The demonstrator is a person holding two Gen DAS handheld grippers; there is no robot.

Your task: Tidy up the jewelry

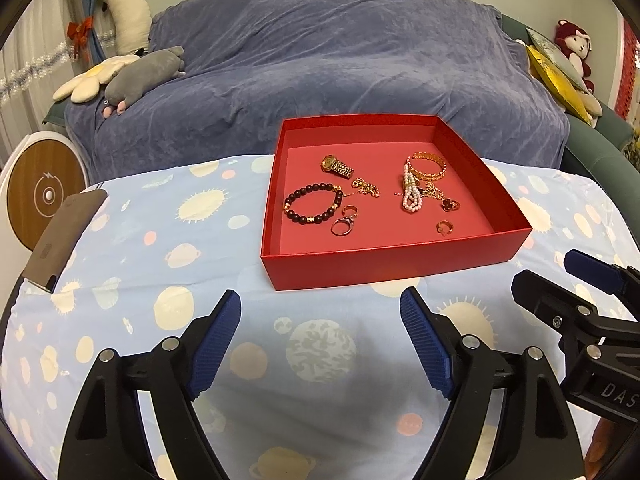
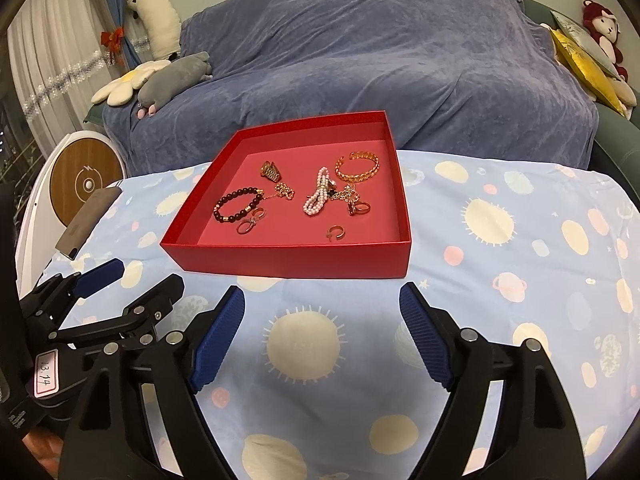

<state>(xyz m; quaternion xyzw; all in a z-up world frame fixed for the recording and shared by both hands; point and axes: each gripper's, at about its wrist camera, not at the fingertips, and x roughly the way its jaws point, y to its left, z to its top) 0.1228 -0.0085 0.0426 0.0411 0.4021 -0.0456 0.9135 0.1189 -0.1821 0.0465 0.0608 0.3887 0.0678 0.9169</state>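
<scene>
A shallow red box [image 1: 372,268] [image 2: 288,258] stands on the table with the jewelry inside. In it lie a gold watch [image 1: 336,166] [image 2: 272,171], a dark bead bracelet [image 1: 314,204] [image 2: 239,205], a gold bangle [image 1: 426,167] [image 2: 357,167], a pearl bracelet [image 1: 412,196] [image 2: 317,198], a gold chain [image 1: 366,189] and several rings [image 1: 344,226] [image 2: 336,232]. My left gripper [image 1: 321,312] is open and empty, just in front of the box. My right gripper [image 2: 322,310] is open and empty, also in front of the box.
The table wears a light blue cloth with suns and planets [image 1: 168,240]. A brown pouch [image 1: 64,236] [image 2: 86,218] lies at its left edge. Behind stands a sofa under a blue cover [image 1: 320,60] with plush toys. A round white and wood device [image 1: 44,196] stands at the left.
</scene>
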